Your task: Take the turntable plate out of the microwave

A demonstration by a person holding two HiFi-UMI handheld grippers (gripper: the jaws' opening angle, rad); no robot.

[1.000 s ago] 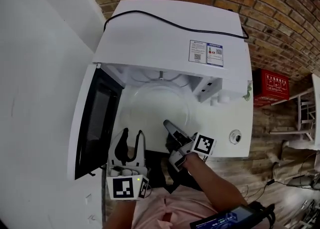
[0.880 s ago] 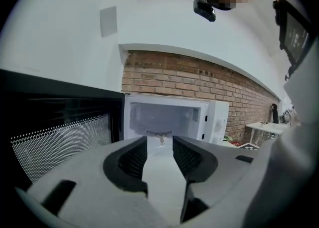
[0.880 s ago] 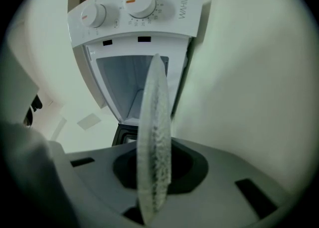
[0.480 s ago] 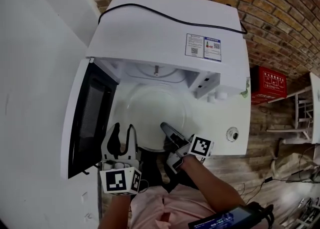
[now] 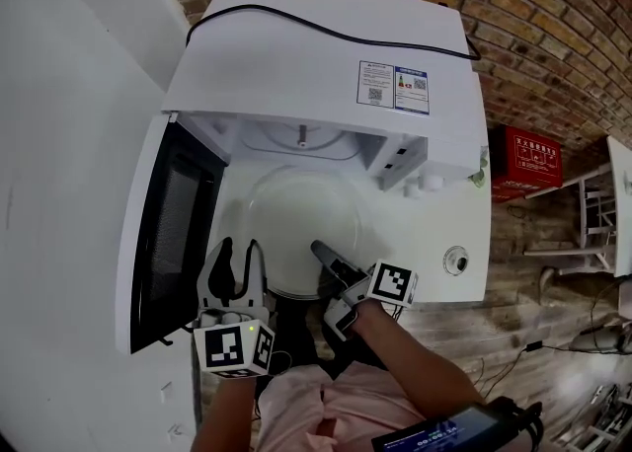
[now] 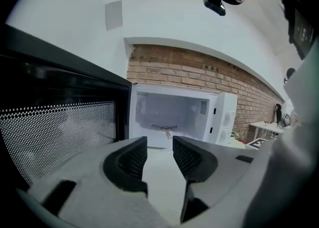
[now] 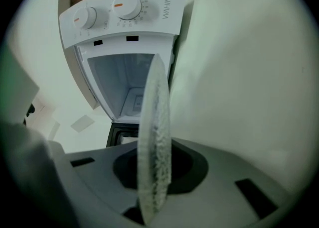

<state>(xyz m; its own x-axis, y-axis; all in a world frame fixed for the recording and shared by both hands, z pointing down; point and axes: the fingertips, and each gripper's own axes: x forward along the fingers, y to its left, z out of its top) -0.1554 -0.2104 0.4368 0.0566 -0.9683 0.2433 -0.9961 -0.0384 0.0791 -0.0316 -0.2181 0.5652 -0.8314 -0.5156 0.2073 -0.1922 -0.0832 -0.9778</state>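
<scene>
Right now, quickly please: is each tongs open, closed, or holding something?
Left tongs: open, gripping nothing.
Right tongs: closed on the rim of the turntable plate.

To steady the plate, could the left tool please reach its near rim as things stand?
Probably yes: the left tool is open beside the plate, nothing lies between them, and the door is swung aside.

White microwave (image 5: 316,65) with a black, dot-perforated door (image 5: 183,233); translucent, pebble-textured turntable plate (image 5: 296,223); black cable (image 5: 346,36); red-brown brick wall (image 5: 533,6); red box (image 5: 528,162); grey left gripper (image 5: 238,246) and right gripper (image 5: 318,247), their cubes patterned with black-and-white squares.
</scene>
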